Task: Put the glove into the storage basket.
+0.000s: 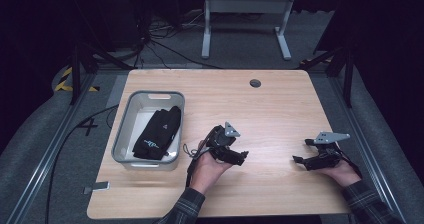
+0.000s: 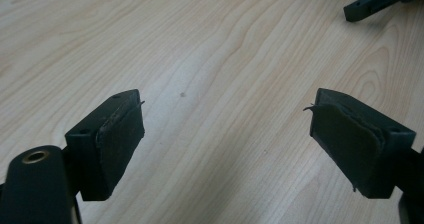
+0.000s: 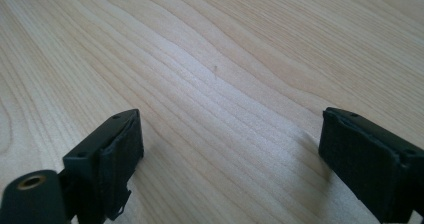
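Note:
A grey plastic bin [image 1: 131,113] stands at the table's left, and a black folded garment [image 1: 157,134] lies inside it. My left gripper [image 1: 243,156] is held low over the middle of the wooden table [image 1: 265,109], right of the bin, pointing right. Its jaws stand wide apart with bare wood between them, as the left gripper view [image 2: 225,134] shows. My right gripper [image 1: 299,152] rests near the table's right front, pointing left toward the other one. It is open too, with nothing between its pads [image 3: 227,159]. Its tip [image 2: 372,1] appears at the top right of the left gripper view.
A round cable hole [image 1: 255,83] sits near the table's far edge. A small grey tag [image 1: 96,187] hangs at the front left corner. Beyond the table are a white desk frame [image 1: 245,14], cables on the floor and dark stands on both sides.

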A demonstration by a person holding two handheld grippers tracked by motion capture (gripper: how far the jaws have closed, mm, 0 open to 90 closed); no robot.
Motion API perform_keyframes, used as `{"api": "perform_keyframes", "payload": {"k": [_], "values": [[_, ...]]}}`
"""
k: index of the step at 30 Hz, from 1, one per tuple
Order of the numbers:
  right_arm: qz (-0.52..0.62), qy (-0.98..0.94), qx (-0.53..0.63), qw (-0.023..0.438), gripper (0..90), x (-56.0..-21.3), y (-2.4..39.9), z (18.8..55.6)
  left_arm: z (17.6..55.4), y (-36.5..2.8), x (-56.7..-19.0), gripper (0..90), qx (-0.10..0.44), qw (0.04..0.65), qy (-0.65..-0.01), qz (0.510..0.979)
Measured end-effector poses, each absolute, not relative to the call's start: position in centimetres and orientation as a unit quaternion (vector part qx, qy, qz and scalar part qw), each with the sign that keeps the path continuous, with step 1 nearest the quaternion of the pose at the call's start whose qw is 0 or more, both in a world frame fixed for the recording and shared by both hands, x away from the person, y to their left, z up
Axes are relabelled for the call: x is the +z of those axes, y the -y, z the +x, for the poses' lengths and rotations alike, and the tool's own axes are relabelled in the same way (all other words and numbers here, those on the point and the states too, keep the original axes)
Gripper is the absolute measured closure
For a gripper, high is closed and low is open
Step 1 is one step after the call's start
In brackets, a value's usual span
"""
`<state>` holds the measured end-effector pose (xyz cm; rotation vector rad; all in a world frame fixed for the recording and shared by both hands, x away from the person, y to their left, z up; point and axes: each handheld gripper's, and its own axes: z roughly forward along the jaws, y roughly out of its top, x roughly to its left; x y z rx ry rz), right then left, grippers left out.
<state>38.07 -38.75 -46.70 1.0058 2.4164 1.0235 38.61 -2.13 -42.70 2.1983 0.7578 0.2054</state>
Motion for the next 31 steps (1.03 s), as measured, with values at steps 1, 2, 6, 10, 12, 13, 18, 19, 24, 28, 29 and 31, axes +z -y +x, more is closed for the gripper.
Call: {"api": "perform_keyframes", "payload": {"k": [1,2,6,10,12,13,18,19,24,28,29,31], "values": [[0.353,-0.848,0.359,0.165,11.2,-46.7,38.7,38.1,38.6,2.3,-42.9,14.4,0.083,0.390,-0.296,0.868],[0.353,-0.848,0.359,0.165,11.2,-46.7,38.7,38.1,38.5,2.4,-43.2,14.4,0.084,0.388,-0.295,0.869],[0.353,-0.848,0.359,0.165,11.2,-46.7,38.7,38.1,38.4,3.1,-44.2,14.3,0.081,0.387,-0.294,0.870],[0.353,-0.848,0.359,0.165,11.2,-46.7,38.7,38.1,38.3,3.8,-45.6,14.3,0.072,0.378,-0.295,0.874],[0.353,-0.848,0.359,0.165,11.2,-46.7,38.7,38.1,38.3,4.2,-46.1,14.1,0.071,0.373,-0.292,0.878],[0.353,-0.848,0.359,0.165,11.2,-46.7,38.7,38.1,38.3,4.4,-46.3,14.0,0.073,0.370,-0.292,0.879],[0.353,-0.848,0.359,0.165,11.2,-46.7,38.7,38.1,38.2,4.8,-47.1,11.8,0.098,0.363,-0.281,0.883],[0.353,-0.848,0.359,0.165,11.2,-46.7,38.7,38.1,38.1,4.9,-47.2,11.6,0.101,0.366,-0.277,0.883],[0.353,-0.848,0.359,0.165,11.2,-46.7,38.7,38.1,38.1,4.9,-47.4,7.3,0.102,0.367,-0.271,0.884],[0.353,-0.848,0.359,0.165,11.1,-46.7,38.7,38.1,38.1,5.0,-47.4,6.6,0.100,0.367,-0.267,0.885],[0.353,-0.848,0.359,0.165,11.2,-46.7,38.7,38.1,38.1,5.0,-47.4,6.3,0.100,0.367,-0.267,0.886],[0.353,-0.848,0.359,0.165,11.2,-46.7,38.7,38.1,38.1,5.0,-47.4,6.2,0.099,0.366,-0.267,0.886]]}}
